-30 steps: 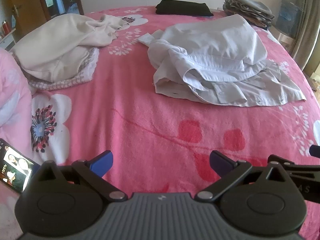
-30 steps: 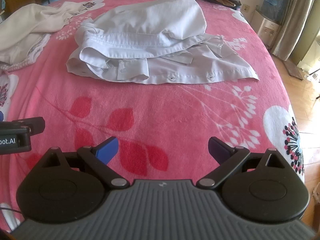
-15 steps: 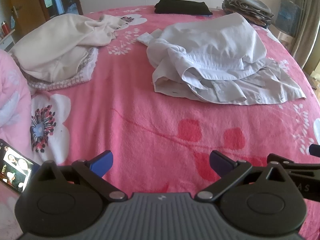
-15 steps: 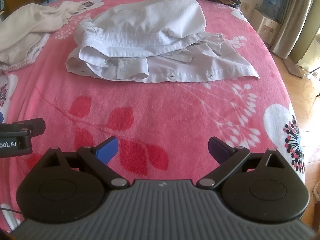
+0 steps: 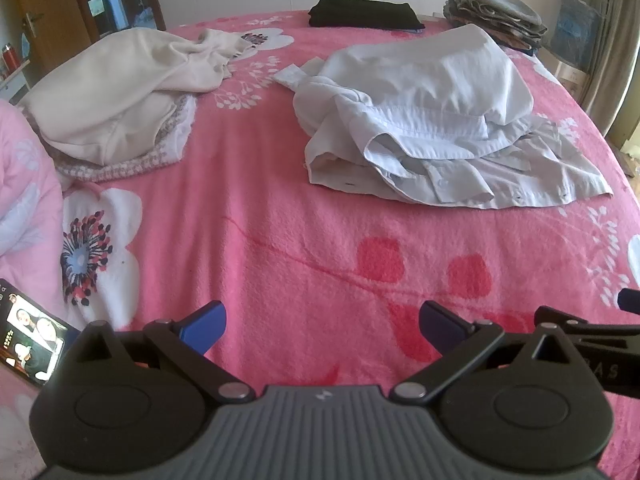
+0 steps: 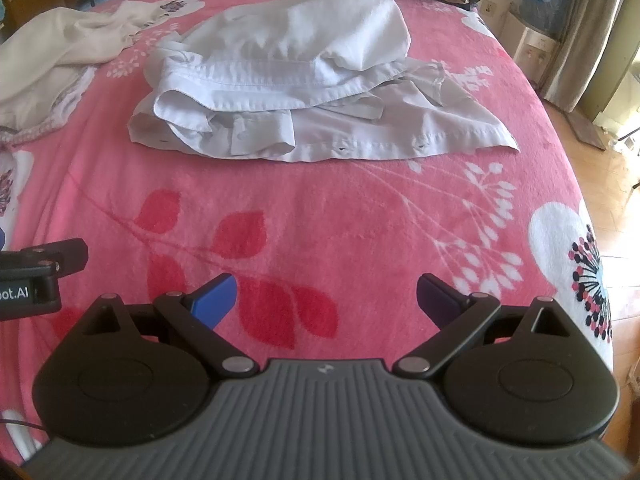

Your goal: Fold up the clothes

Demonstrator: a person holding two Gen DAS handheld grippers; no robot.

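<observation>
Covering the whole bed, a pink floral blanket (image 5: 280, 240) carries every item listed. Left edge, near corner: a phone (image 5: 30, 342) with its screen lit, lying face up. Left side, farther back: a cream garment (image 5: 116, 92), crumpled in a heap over a knitted piece. Near edge, left: left gripper (image 5: 322, 326), blue fingers spread wide, empty, held above bare blanket. Near edge, right: right gripper (image 6: 326, 300), likewise spread wide and holding nothing, just beside the left gripper. Centre, toward the right side: a white shirt (image 6: 288, 80), unfolded and bunched, its buttoned hem flat toward the near edge, well apart from both grippers. Far edge, centre: a black folded garment (image 5: 364, 18). Far right corner: a stack of folded clothes (image 5: 496, 16) in grey and brown tones.
</observation>
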